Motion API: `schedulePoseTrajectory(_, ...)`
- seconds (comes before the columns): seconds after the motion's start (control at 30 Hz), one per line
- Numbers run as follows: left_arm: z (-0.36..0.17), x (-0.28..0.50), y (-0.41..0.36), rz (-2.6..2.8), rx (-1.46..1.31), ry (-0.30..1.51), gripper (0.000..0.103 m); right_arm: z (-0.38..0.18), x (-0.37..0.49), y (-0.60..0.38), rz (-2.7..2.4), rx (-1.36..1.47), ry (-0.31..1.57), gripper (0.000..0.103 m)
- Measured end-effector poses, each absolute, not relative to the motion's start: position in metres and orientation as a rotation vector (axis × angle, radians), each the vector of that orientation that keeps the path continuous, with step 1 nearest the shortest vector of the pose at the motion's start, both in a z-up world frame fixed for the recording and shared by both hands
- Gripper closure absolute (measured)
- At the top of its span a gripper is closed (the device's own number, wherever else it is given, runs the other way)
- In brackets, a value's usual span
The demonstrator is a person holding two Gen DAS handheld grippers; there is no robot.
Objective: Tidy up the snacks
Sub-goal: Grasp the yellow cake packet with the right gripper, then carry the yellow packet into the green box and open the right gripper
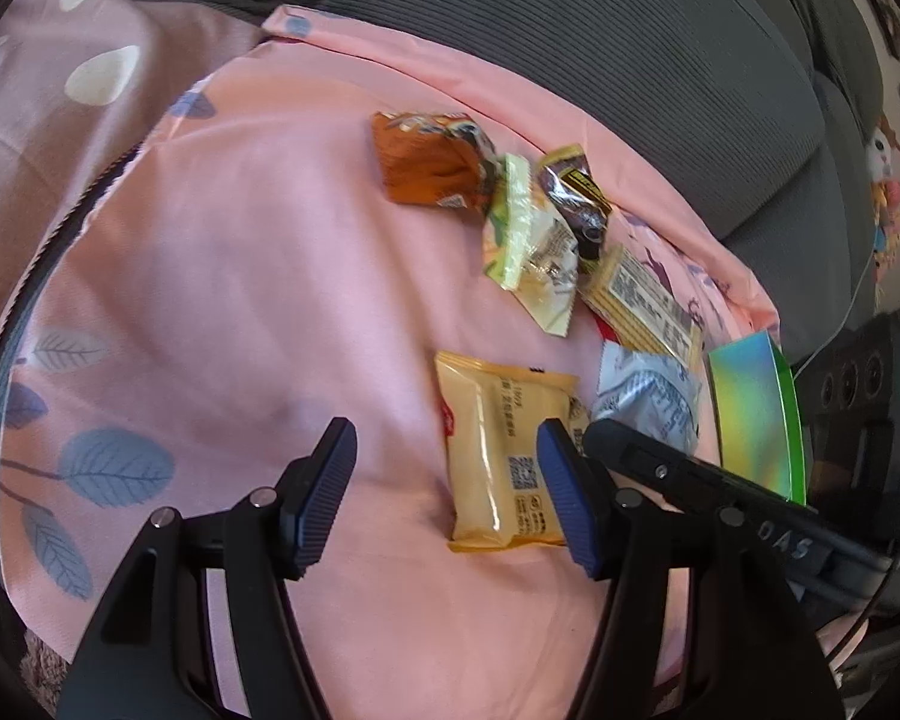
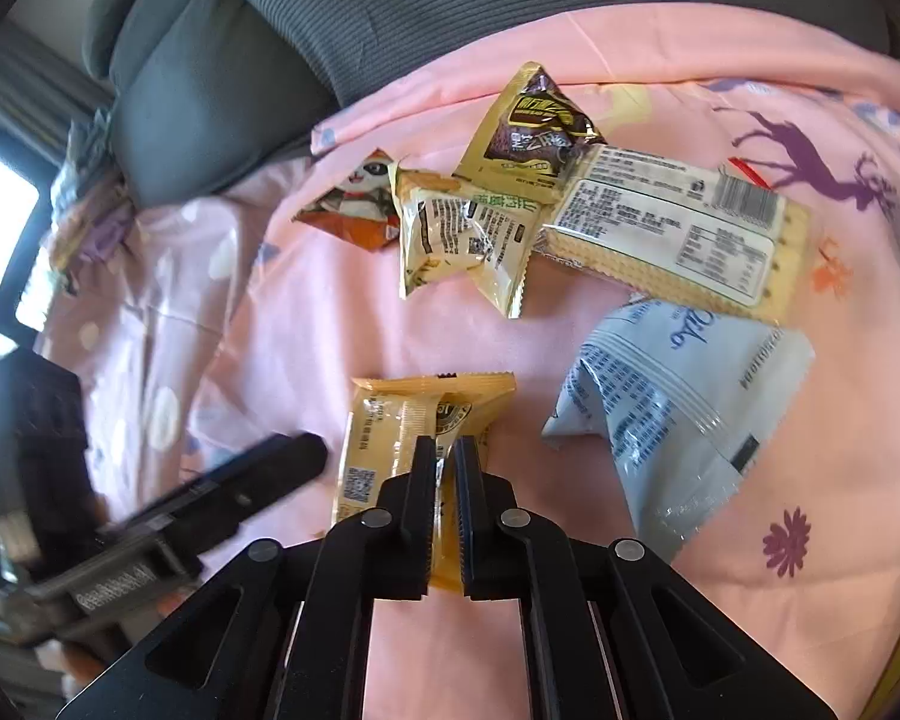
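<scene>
Six wrapped snacks lie loose on the pink quilt [image 1: 222, 276], and the nearest, the yellow packet [image 2: 390, 456], is the one in hand: my right claw [image 2: 444, 507] is clenched on its near edge, while my left claw [image 1: 444, 498] hangs released just beside it, gripping nothing. Beyond it the grey-blue pouch [image 2: 678, 420], cracker pack [image 2: 678, 228], green-yellow sachet [image 2: 474, 240], brown sachet [image 2: 534, 132] and orange wrapper [image 2: 354, 204] remain scattered. I judge sorting barely begun; the iridescent box [image 1: 750, 414] at the quilt's edge shows no snack in view.
</scene>
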State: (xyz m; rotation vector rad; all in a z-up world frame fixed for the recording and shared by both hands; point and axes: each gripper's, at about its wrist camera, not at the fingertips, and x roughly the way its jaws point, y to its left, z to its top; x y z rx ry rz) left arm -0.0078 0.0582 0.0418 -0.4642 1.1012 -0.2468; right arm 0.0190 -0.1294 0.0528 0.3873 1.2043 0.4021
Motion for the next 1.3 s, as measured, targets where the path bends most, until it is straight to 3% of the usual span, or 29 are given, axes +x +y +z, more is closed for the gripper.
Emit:
schedulePoseTrajectory(0.07,0.040,-0.008,0.052,-0.271,-0.455,1.107,0.042,0.055,0.019,-0.133,0.391,0.403,1.193,0.093)
schedulePoseTrajectory(0.13,0.038,-0.007,0.044,-0.302,-0.442,1.126,0.044,0.056,0.018,-0.132,0.388,0.402,1.192,0.078)
schedulePoseTrajectory(0.23,0.032,-0.006,0.040,-0.307,-0.432,1.147,0.044,0.051,0.021,-0.136,0.348,0.406,1.207,0.074)
schedulePoseTrajectory(0.43,0.029,-0.010,0.024,-0.360,-0.393,1.163,0.044,0.045,0.025,-0.146,0.382,0.499,1.232,0.053)
schedulePoseTrajectory(0.5,0.028,-0.010,0.011,-0.363,-0.357,1.160,0.044,0.048,0.023,-0.140,0.377,0.470,1.222,0.041)
schedulePoseTrajectory(0.63,0.026,-0.011,0.006,-0.378,-0.341,1.151,0.044,0.042,0.024,-0.126,0.402,0.452,1.241,0.040)
schedulePoseTrajectory(0.73,0.026,-0.013,0.002,-0.398,-0.333,1.140,0.051,0.035,0.025,-0.121,0.412,0.440,1.252,0.040)
schedulePoseTrajectory(0.8,0.028,-0.015,-0.009,-0.386,-0.289,1.113,0.052,0.035,0.024,-0.118,0.392,0.412,1.243,0.046)
schedulePoseTrajectory(0.93,0.036,-0.021,-0.016,-0.393,-0.254,1.078,0.052,0.044,0.015,-0.122,0.368,0.394,1.195,0.047)
schedulePoseTrajectory(1.3,0.118,-0.056,-0.059,-0.493,-0.155,0.818,0.052,0.132,-0.029,-0.165,0.293,0.385,0.923,0.047)
